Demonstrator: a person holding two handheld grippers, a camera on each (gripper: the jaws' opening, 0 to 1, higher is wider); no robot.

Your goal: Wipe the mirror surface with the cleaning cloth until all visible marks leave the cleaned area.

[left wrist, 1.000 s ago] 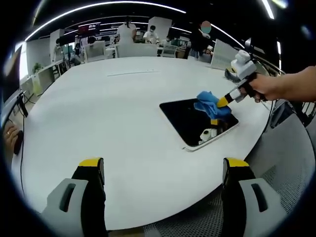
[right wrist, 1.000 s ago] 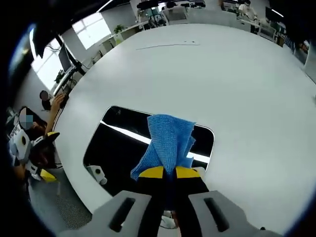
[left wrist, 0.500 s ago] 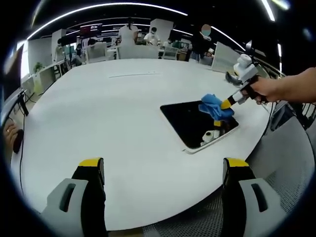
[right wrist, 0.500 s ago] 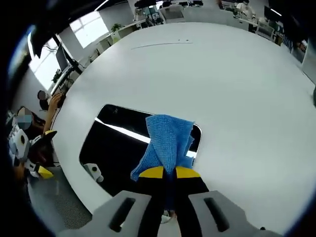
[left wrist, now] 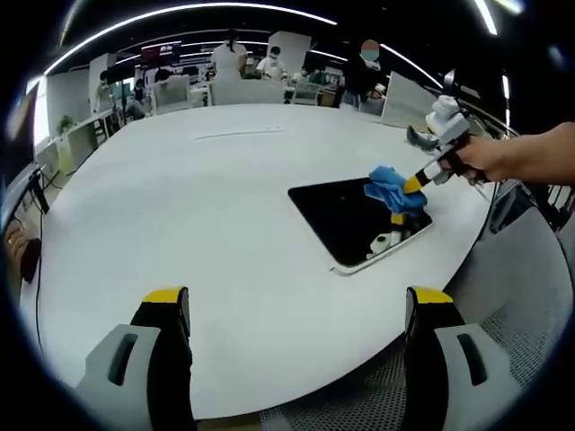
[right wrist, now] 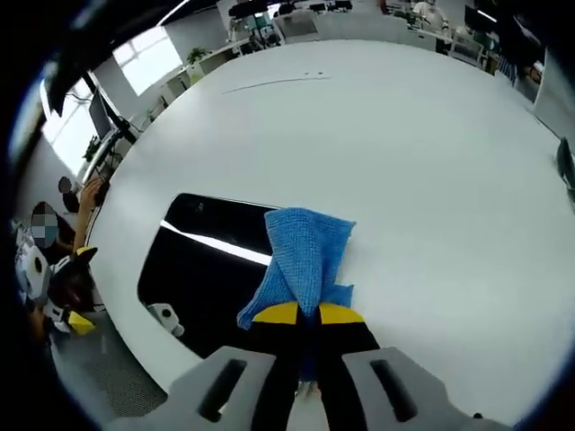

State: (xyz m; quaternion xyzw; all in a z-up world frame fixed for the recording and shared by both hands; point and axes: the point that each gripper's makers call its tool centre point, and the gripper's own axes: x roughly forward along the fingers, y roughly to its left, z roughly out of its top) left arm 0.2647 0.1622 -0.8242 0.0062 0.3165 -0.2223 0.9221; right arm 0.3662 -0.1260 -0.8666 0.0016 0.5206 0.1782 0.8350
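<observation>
A dark rectangular mirror (left wrist: 355, 217) (right wrist: 208, 262) with a white rim lies flat on the big white table, near its right edge in the left gripper view. My right gripper (right wrist: 305, 312) is shut on a blue cleaning cloth (right wrist: 303, 258), which rests on the mirror's far right end. In the left gripper view the right gripper (left wrist: 416, 183) comes in from the right, held by a hand, with the blue cloth (left wrist: 392, 189) on the mirror's far corner. My left gripper (left wrist: 296, 301) is open over bare table, well short of the mirror.
The round white table (left wrist: 180, 197) has its near edge just ahead of my left jaws. Desks, chairs and several people (left wrist: 232, 56) stand beyond the far side. A person's hand (left wrist: 503, 157) holds the right gripper.
The right gripper has dragged the blue cloth across the mirror toward its far right end. The left gripper has stayed where it was, open.
</observation>
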